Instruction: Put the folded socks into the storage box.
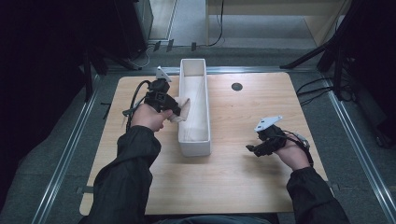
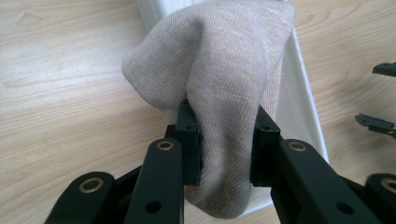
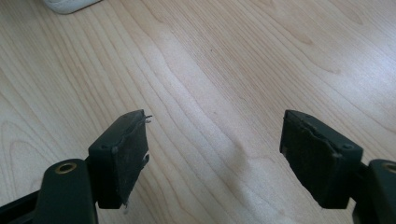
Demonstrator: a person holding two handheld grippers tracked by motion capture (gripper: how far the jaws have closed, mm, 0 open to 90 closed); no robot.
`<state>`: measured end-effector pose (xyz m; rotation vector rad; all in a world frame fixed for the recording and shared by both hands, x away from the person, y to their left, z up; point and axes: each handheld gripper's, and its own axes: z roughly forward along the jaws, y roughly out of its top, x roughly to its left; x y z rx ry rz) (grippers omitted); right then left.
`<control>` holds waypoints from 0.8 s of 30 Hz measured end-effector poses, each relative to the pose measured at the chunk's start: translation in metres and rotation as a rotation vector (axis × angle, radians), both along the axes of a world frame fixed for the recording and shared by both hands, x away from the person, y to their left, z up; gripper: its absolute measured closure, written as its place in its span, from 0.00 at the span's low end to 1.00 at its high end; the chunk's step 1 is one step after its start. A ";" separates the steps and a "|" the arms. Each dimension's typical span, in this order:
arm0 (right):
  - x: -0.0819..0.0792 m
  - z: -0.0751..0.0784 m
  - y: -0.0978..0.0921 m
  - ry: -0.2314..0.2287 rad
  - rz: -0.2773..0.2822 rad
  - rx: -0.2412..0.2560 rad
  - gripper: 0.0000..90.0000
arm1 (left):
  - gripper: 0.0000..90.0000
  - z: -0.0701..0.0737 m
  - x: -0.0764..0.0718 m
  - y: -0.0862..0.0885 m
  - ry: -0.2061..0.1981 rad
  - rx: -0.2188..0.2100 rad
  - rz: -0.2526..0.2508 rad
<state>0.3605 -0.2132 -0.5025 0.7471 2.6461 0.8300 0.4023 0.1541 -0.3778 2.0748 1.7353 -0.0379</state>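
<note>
A beige knitted sock (image 2: 219,74) is pinched between the jaws of my left gripper (image 2: 223,147), which is shut on it. In the high view that left gripper (image 1: 177,111) holds the sock (image 1: 183,108) at the left wall of a long white bin (image 1: 194,145), with the cloth draped over the rim. More pale cloth (image 1: 195,109) lies inside the bin. My right gripper (image 1: 251,149) hovers low over the bare wood to the right of the bin. Its jaws stand wide apart in the right gripper view (image 3: 215,154), with nothing between them.
The wooden table (image 1: 233,182) has a round black grommet hole (image 1: 236,87) at its back right. A corner of the white bin (image 3: 70,4) shows at the top left of the right gripper view. Black stands and cables ring the table on the floor.
</note>
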 end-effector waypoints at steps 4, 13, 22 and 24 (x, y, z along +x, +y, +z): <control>-0.001 0.000 -0.001 0.003 -0.001 -0.001 0.26 | 0.79 0.001 -0.002 -0.007 -0.006 0.002 -0.010; -0.002 0.000 -0.001 -0.007 0.003 -0.007 0.26 | 0.78 -0.020 -0.008 -0.033 0.031 0.024 -0.031; -0.003 0.000 0.000 -0.005 0.009 -0.005 0.26 | 0.77 -0.036 -0.018 -0.051 0.056 0.059 -0.066; -0.003 0.000 0.000 -0.006 0.013 -0.003 0.26 | 0.77 -0.044 -0.020 -0.052 0.068 0.062 -0.053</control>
